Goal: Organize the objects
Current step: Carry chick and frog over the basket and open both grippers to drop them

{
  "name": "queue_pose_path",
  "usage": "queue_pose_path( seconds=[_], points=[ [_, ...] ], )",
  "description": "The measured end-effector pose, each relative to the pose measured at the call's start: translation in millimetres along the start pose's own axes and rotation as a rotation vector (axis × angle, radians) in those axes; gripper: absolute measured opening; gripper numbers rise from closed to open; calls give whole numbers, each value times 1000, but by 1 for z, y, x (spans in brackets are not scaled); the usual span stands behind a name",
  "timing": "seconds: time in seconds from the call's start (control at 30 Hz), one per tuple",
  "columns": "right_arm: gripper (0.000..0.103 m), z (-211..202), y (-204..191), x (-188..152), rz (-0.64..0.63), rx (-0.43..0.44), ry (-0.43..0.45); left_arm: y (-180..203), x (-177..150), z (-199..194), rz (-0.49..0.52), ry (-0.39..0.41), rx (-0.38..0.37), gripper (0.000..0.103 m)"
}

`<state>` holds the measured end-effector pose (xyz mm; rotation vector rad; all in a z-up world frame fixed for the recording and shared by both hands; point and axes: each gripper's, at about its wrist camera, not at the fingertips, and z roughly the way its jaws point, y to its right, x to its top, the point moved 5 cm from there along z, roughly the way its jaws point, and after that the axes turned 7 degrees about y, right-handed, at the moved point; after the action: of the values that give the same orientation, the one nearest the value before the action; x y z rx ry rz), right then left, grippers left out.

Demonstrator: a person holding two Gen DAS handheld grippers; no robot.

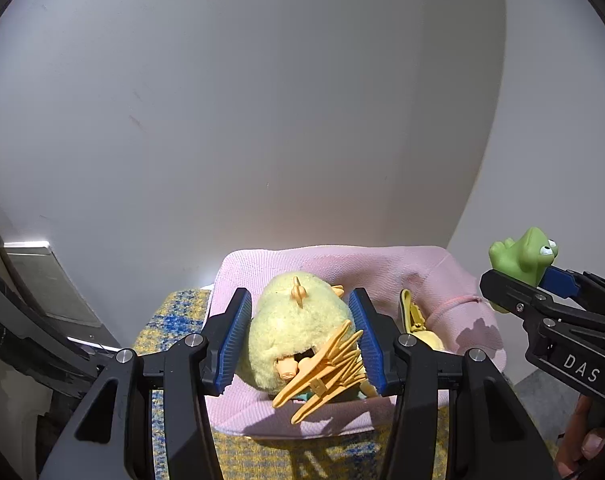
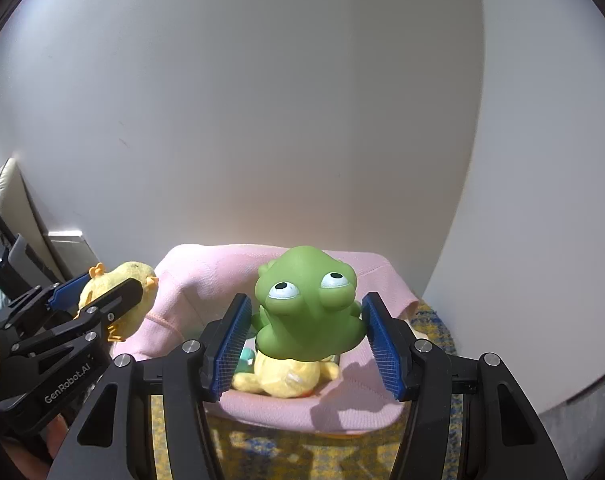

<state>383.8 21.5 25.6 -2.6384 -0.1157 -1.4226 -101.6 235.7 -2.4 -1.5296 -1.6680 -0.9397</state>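
Pink knitted fabric basket (image 2: 206, 276) | right gripper (image 2: 306, 334) clamps green rubber frog (image 2: 308, 300) directly above basket | left gripper (image 1: 300, 338) clamps yellow plush chick (image 1: 298, 316) above basket's left half.

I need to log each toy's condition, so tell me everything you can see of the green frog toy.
The glossy green rubber-looking frog toy has a rounded head, two bulging white eyes with black pupils rolled upward, and short stubby limbs. It looks smooth, moulded and undamaged on the sides shown. It sits upright between the blue ribbed pads of the right tongs, which press its flanks, held in the air above the pink knitted fabric basket. A yellow plush toy lies below it in the basket; contact between them cannot be told.
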Motion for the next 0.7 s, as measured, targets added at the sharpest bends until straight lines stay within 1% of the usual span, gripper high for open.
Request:
queue_pose_path(
  seconds=[0.3, 0.47, 0.5, 0.53, 0.57, 0.6, 0.63, 0.67, 0.7],
  points=[
    [58, 27, -9, -2, -10, 12, -38, -1, -3, 24, 5, -31, -6, 50],
    [58, 33, -13, -1, -14, 25, -36, -3, -1, 28, 12, -34, 6, 51],
    [59, 33, -14, -1, -15, 25, -34, -3, -1, 28, 11, -37, 6, 51],
    [65, 33, -14, -1, -18, 22, -34, -4, -1, 28, 11, -38, 5, 52],
    [70, 33, -15, 0, -18, 19, -31, -4, -1, 27, 11, -38, 6, 62],
    [80, 32, -15, 0, -18, 13, -23, -5, -1, 26, 10, -37, 8, 75],
    [86, 29, -16, 0, -18, 7, -9, -5, -1, 24, 7, -31, 13, 80],
    [87, 27, -16, 0, -20, 3, -3, -5, 0, 22, 11, -25, 11, 85],
    [87, 26, -19, 0, -24, -4, 1, -6, 0, 20, 15, -19, 16, 86]
  ],
)
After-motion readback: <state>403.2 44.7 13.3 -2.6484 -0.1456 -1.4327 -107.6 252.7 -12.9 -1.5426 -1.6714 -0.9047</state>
